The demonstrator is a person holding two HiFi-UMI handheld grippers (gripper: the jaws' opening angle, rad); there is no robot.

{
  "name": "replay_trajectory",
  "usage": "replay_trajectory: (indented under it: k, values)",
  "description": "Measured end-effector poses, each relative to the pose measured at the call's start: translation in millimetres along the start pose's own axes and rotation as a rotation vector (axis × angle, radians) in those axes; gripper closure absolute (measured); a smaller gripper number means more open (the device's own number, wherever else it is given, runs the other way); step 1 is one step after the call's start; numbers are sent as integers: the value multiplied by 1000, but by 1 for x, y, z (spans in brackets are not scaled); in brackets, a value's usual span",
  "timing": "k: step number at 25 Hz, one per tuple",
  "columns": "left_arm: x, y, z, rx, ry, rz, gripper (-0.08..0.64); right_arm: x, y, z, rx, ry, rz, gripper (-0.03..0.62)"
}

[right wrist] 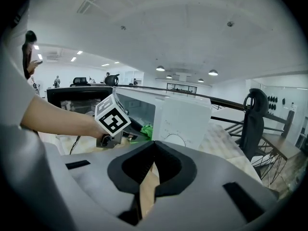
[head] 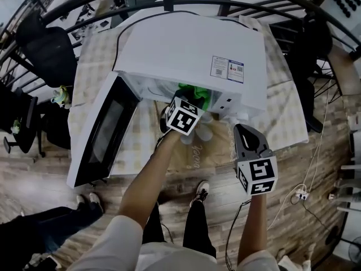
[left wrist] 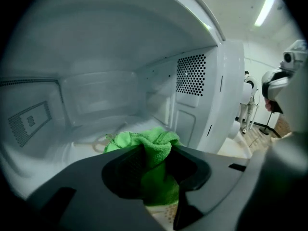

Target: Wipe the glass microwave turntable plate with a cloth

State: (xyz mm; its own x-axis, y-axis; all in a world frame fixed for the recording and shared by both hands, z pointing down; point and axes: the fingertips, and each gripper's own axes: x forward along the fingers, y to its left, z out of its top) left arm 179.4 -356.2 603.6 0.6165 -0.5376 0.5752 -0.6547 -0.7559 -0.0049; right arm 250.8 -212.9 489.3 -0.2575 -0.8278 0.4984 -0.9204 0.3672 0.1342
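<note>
The white microwave [head: 192, 44] stands on the table with its door [head: 104, 131] swung open to the left. My left gripper [left wrist: 156, 153] reaches into the cavity, shut on a bunched green cloth [left wrist: 144, 141]. The cloth [head: 194, 92] shows at the cavity mouth, just past the left marker cube. Under the cloth the glass turntable plate [left wrist: 94, 141] shows only faintly on the cavity floor. My right gripper [head: 241, 130] hangs in the air in front of the microwave's control side, shut with nothing in it. It [right wrist: 154, 146] looks at the microwave [right wrist: 183, 114] from outside.
A checkered tablecloth [head: 282, 112] covers the table. The open door sticks out over the table's front left. A black office chair [head: 51, 44] stands at the far left, a curved black railing [head: 169, 4] runs behind, and cables [head: 302, 193] lie on the wooden floor.
</note>
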Motion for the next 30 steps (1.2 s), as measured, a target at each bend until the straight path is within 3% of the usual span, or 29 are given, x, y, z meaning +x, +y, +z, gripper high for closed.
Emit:
replay_trajectory:
  k: [5,7,9,12,15,17,22,30]
  values:
    - [6,-18,14,-4,-55,-53,402,-8,-7,-3,-5,10,-15,577]
    - [0,-11,16,-8,-99,-37,400,-9,-8,-3,1,8,-19,577]
    - [-11,11,19,-8,-147,34,400,-8,-8,-2,9,4,-19,577]
    - [-31,63,18,-8,-186,203,399,-5,-3,-3,9,2,-13,577]
    - [-46,114,9,-35,-159,352,399,0,3,-5,11,4,-2,577]
    - [-47,135,-2,-60,-113,390,399,3,8,-5,9,6,8,577]
    - [-35,141,-28,-83,-6,334,397,8,17,-6,-7,15,26,577]
    - [-32,116,-27,-28,-41,238,399,12,14,4,-4,-14,2,577]
